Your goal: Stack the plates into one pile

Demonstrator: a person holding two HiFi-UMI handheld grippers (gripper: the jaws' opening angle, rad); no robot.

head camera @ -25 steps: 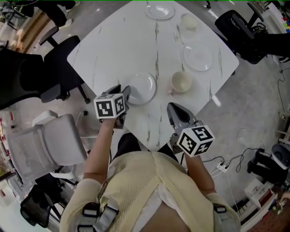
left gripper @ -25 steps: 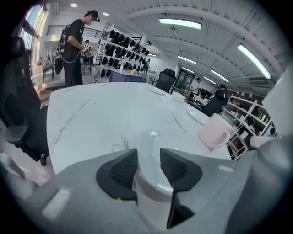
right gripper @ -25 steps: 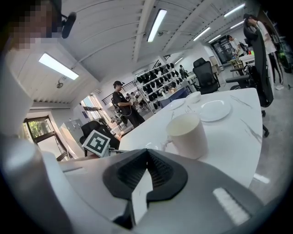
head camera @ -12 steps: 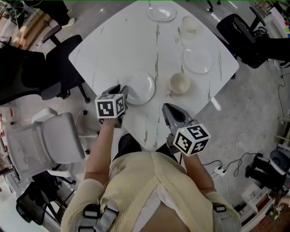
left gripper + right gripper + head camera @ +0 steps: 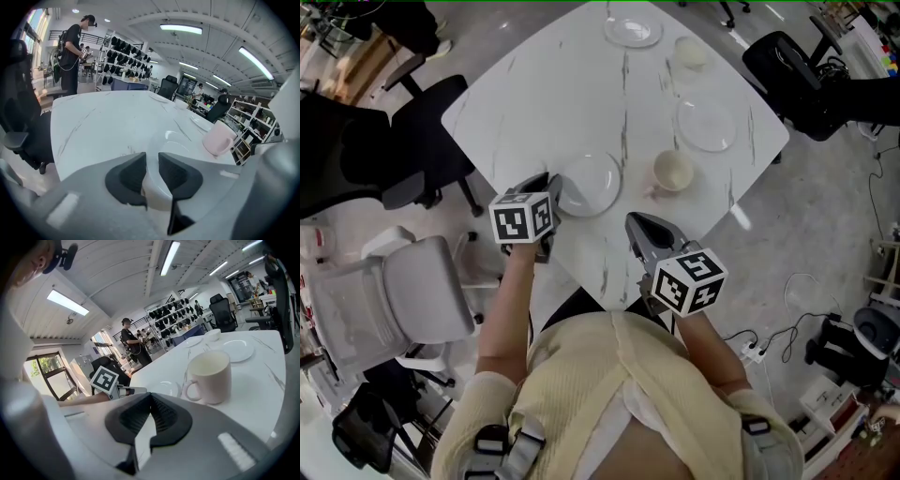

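Your right gripper [image 5: 639, 225] has drifted left along the near edge of the table [image 5: 534, 84], jaws shut on nothing, your left gripper [image 5: 555, 192] closing its jaws, still narrowly apart, around the rim of the nearest plate [image 5: 591, 183], mug [image 5: 674, 171] beside it, two more plates [image 5: 706, 125] beyond.

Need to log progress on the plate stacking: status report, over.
Left gripper closing, near plate rim between fingers. Right gripper shut, empty. Two other plates apart, unstacked. Mug beside near plate.

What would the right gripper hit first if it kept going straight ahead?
Probably the table, just short of the nearest plate; the mug stands off to the right.
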